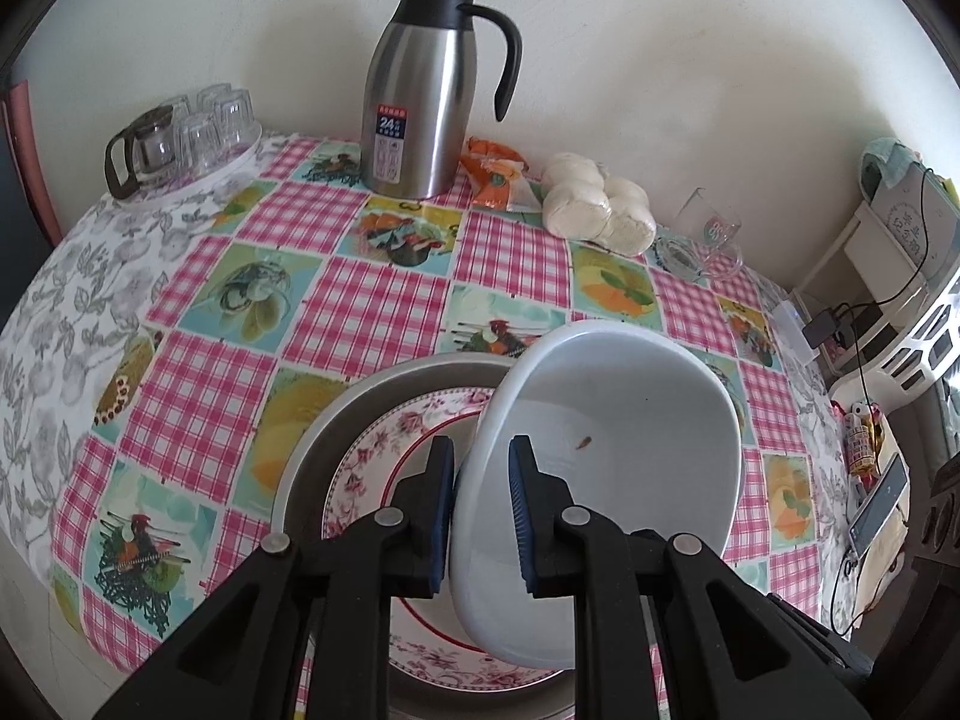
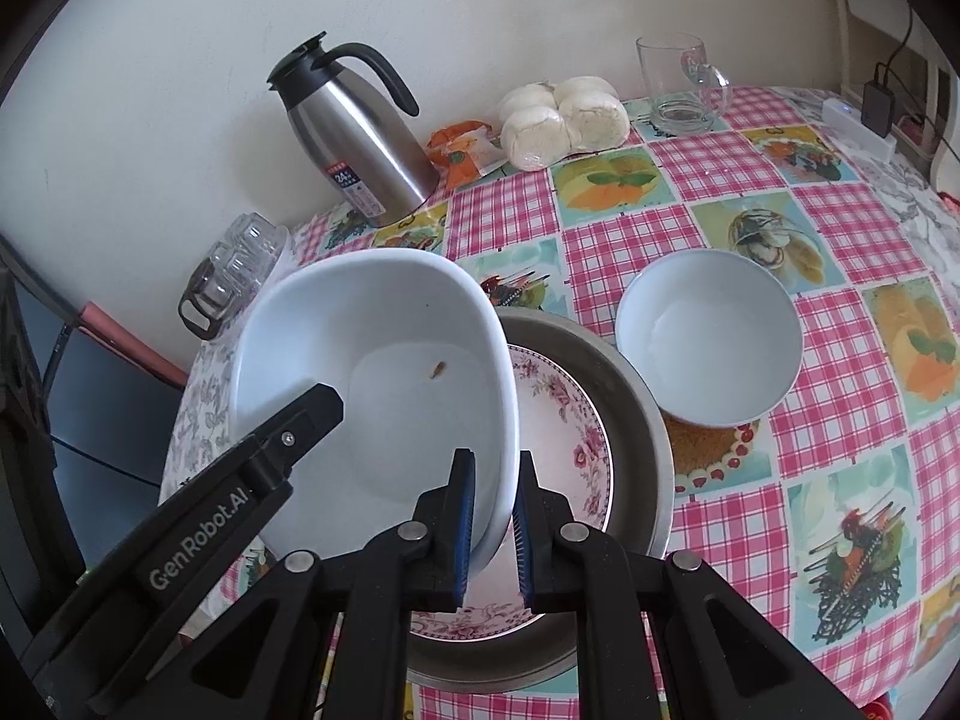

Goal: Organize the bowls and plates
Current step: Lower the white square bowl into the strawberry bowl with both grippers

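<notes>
A large white oval bowl (image 1: 618, 450) (image 2: 384, 384) is held tilted above a floral plate (image 1: 384, 450) (image 2: 558, 420) that lies in a round metal pan (image 1: 336, 414) (image 2: 636, 414). My left gripper (image 1: 480, 516) is shut on the bowl's left rim. My right gripper (image 2: 495, 522) is shut on its right rim. In the right wrist view the left gripper's finger (image 2: 300, 420) reaches in over the bowl. A small brown crumb (image 2: 437, 369) lies inside the bowl. A smaller round white bowl (image 2: 708, 336) sits on the table right of the pan.
At the back by the wall stand a steel thermos jug (image 1: 420, 96) (image 2: 354, 138), upturned glasses on a tray (image 1: 198, 132), an orange snack packet (image 1: 498, 174), wrapped buns (image 1: 594, 204) and a glass mug (image 2: 678, 84). Shelves and cables (image 1: 888, 300) are beyond the table's right edge.
</notes>
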### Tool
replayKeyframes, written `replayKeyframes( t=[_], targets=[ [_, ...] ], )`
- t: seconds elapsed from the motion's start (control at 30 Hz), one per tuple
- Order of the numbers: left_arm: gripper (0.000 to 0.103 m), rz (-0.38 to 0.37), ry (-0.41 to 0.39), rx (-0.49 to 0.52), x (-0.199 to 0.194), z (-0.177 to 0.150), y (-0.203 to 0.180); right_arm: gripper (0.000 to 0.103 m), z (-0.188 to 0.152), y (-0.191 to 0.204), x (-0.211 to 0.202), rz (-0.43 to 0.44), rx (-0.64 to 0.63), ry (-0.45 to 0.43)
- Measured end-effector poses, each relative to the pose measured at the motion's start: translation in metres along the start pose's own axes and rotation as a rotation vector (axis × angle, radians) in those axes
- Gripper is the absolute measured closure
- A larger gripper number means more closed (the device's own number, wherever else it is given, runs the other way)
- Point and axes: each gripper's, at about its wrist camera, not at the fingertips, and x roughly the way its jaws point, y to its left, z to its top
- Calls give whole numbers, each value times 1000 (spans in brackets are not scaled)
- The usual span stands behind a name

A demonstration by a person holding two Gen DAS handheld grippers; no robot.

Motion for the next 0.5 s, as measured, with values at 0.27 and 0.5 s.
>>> replayKeyframes(
  t=[0.27, 0.5],
  targets=[
    [85, -39, 55, -31, 11, -3, 12, 89, -2, 3, 9, -21, -9, 27],
    [85, -69, 87, -41, 17, -4, 16, 88, -3, 7, 9, -69, -41, 23]
  ],
)
